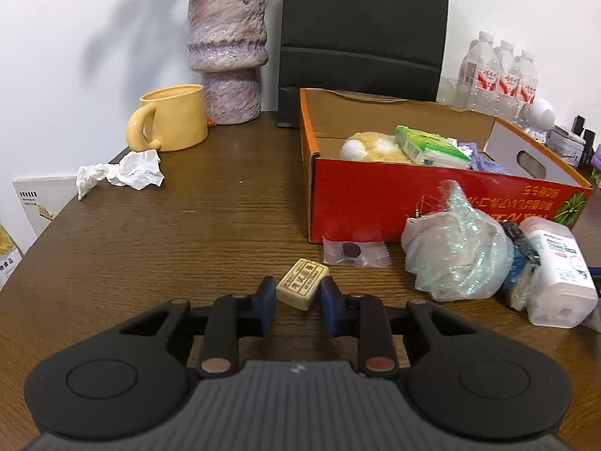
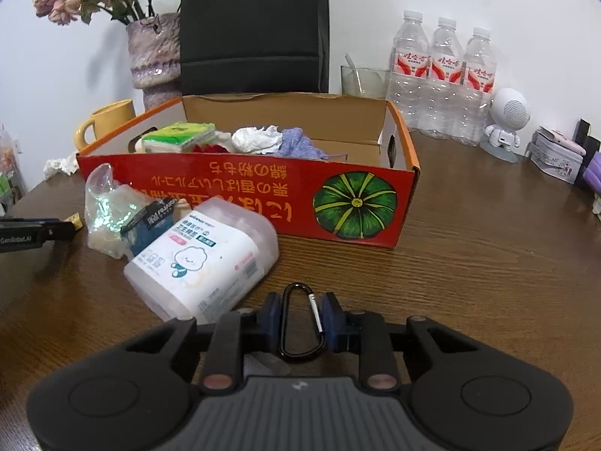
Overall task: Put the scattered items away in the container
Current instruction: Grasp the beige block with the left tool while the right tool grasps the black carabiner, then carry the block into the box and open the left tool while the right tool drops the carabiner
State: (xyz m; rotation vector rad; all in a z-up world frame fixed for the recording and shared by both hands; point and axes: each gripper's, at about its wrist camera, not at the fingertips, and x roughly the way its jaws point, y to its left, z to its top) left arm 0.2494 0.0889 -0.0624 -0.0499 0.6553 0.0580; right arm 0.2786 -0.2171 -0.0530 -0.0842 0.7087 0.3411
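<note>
Nearest, the right hand-held gripper point(image 2: 301, 317) clamps a light, stiff black metal carabiner point(image 2: 301, 323) across its long sides on the desk point(image 2: 488, 263), while the left hand-held gripper point(image 1: 296, 298) pinches a small cream eraser block point(image 1: 302, 283), both near the red cardboard box point(image 2: 263, 195).

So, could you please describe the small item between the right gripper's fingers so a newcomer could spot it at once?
Start at the red cardboard box with the green pumpkin picture. In front of it on the wooden table lies a black carabiner, clamped in the right gripper. Unlike the white plastic tub beside it, it is a thin metal loop.
</note>
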